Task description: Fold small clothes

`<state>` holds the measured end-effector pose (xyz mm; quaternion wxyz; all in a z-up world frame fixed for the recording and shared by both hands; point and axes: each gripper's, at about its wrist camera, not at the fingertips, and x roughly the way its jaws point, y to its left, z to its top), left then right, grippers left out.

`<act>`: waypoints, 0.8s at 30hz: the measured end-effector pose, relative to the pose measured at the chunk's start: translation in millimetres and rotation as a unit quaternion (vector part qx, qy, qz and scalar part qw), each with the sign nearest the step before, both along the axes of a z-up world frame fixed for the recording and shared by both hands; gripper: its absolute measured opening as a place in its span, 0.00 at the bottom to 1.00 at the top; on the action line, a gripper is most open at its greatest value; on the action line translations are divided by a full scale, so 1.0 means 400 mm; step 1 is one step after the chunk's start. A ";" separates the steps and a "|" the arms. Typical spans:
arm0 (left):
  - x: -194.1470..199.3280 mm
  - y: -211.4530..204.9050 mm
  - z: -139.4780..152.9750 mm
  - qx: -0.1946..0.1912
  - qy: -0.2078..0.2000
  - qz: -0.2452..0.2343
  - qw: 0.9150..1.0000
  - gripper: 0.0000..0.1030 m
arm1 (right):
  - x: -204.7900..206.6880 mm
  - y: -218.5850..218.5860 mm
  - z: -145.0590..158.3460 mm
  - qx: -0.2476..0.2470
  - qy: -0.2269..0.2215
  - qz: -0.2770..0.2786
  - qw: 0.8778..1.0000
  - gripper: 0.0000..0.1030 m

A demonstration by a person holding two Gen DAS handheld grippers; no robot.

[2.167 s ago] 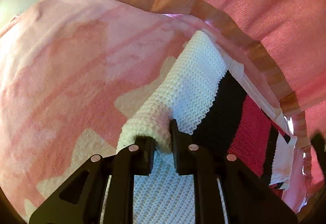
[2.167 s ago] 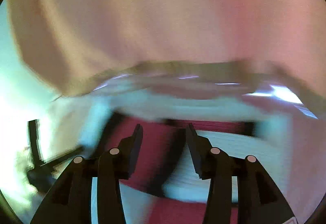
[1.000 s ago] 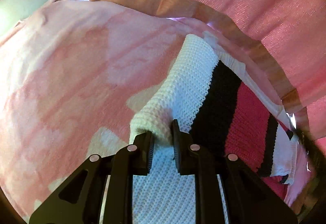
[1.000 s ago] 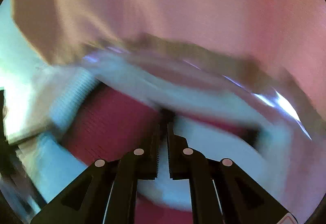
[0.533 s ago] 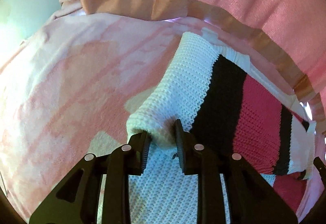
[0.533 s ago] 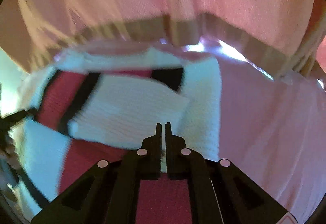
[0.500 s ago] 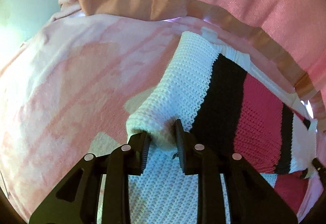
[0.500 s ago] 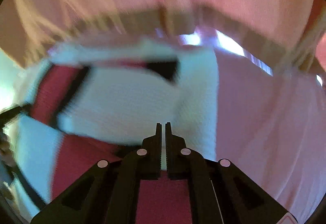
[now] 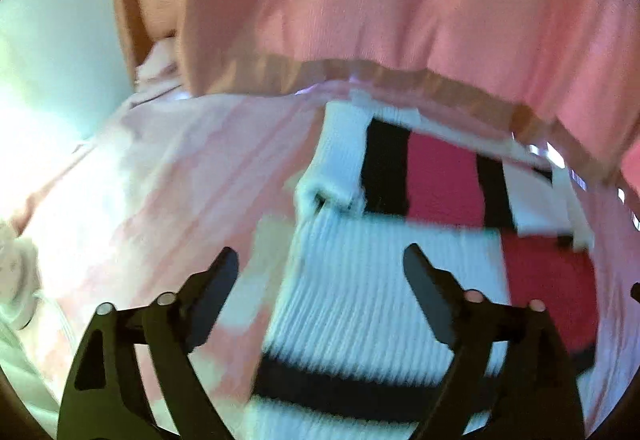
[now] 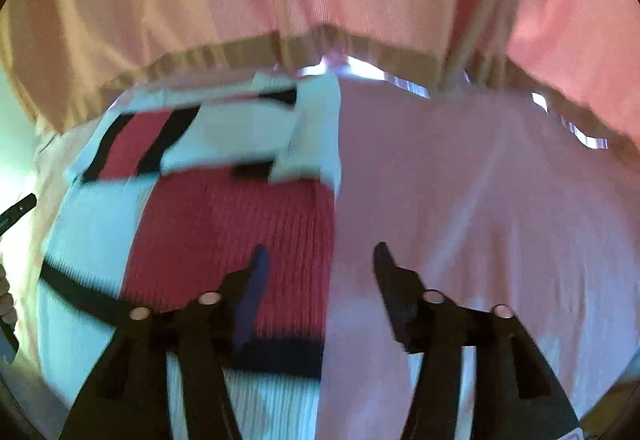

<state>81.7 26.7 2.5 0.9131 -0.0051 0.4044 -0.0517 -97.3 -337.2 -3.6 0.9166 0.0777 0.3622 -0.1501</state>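
Left jaws: left gripper (image 9: 320, 272) spread wide and opening further; nothing pinched, the pads clear of the knit below them.
Right jaws: right gripper (image 10: 318, 264) parted to a middling gap and opening; nothing between the pads, which straddle the garment's right edge from above.
Item: striped knit sweater (image 9: 384, 272), white, black and red bands, lying flat on the pink bedspread (image 9: 160, 200), partly folded, with a sleeve (image 9: 340, 156) laid across the upper body.
Item position: middle of the bed, just below the hem of the pink curtain (image 9: 400, 0); the right wrist view shows its straight right edge against bare spread.
Step in hand (judged): letting go after a fold, both hands clear of the cloth.
Doing it well: lift the pads straight off so no yarn snags and drags the fold open; check that the sleeve cuff sits inside the body outline; take the next hold at the bottom hem, one gripper near each corner, to keep the edges square.
Risk: loose knit catches on pad ridges; the folded sleeve could slip.
Picture quality: both views motion-blurred; fine detail uncertain.
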 end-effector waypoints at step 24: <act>-0.374 0.111 -0.177 -0.083 0.126 -0.031 0.988 0.37 | -0.306 0.156 -0.291 0.086 0.033 0.001 0.996 0.48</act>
